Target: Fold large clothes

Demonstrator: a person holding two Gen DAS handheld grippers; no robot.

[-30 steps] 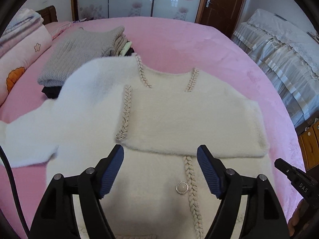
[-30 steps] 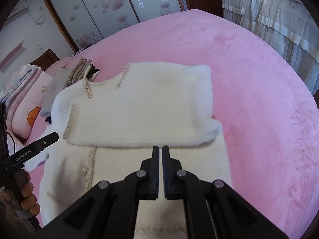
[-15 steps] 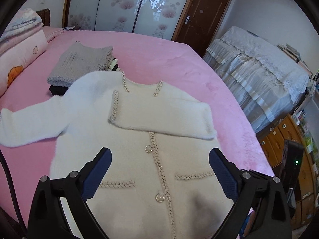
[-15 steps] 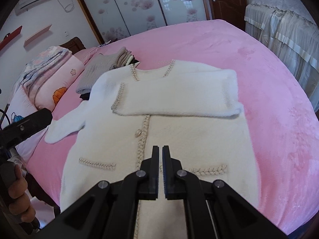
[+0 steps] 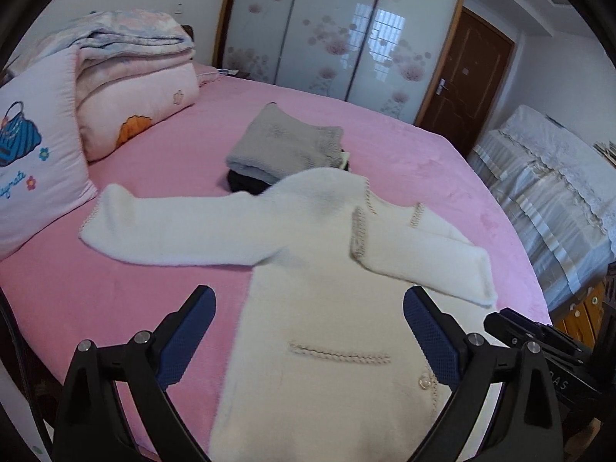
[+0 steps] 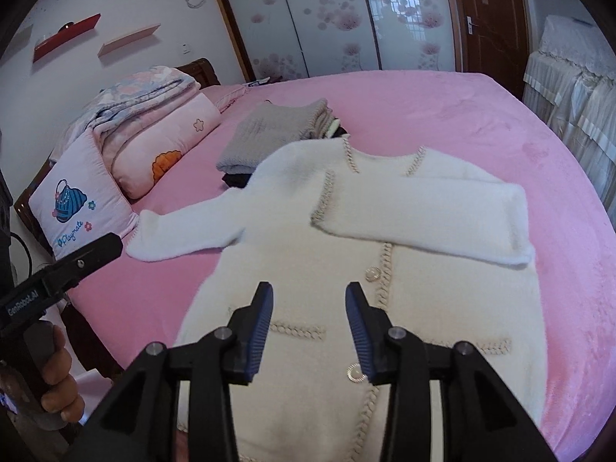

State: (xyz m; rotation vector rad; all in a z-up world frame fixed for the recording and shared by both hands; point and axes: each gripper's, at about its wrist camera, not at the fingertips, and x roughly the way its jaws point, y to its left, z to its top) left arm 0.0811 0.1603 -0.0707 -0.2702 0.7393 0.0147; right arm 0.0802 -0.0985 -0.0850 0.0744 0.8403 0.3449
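At the bottom of each view both tongs hang empty: left gripper (image 5: 308, 331) spread wide, right gripper (image 6: 310, 327) opening, likely lining up the next fold. Mid-frame on the pink bed (image 6: 481, 115) lies the fluffy white cardigan (image 6: 346, 277), one sleeve (image 6: 423, 208) folded across, the other sleeve (image 5: 173, 231) outstretched.

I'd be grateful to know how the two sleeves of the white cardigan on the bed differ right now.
The left-hand sleeve lies stretched straight out onto the pink bedspread; the right-hand sleeve is folded across the cardigan's chest. The left-hand sleeve's cuff points toward the pillow, while the right-hand sleeve's braided cuff rests near the neckline. Both are the same fluffy white knit, and neither gripper holds either.
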